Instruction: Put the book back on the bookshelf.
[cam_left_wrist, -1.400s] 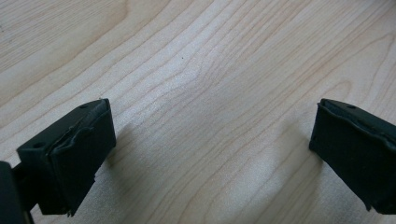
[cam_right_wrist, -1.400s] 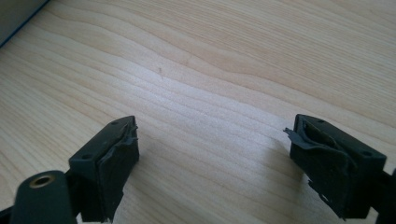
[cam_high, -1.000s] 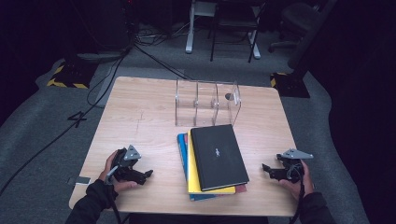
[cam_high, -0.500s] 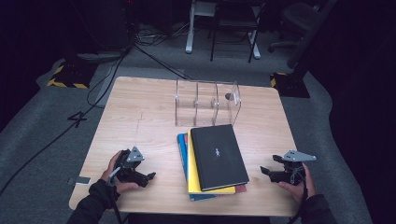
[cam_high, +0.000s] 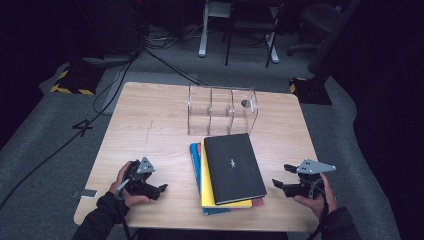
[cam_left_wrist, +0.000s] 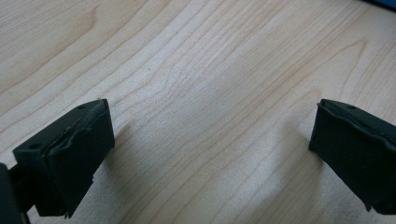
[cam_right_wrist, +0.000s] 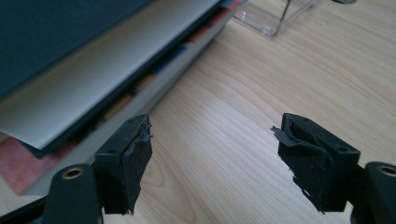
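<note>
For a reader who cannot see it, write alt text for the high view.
A stack of books, black one on top, lies on a wooden table in front of a clear plastic rack. A person's hands hold the left gripper and the right gripper on either side of the stack, both apart from it.

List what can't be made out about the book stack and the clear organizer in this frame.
- High view: the lower books lie hidden under the black book; their count is unclear.
- High view: the dark item in the clear organizer is too small to tell.
- Right gripper view: the organizer is cut off by the top edge.
</note>
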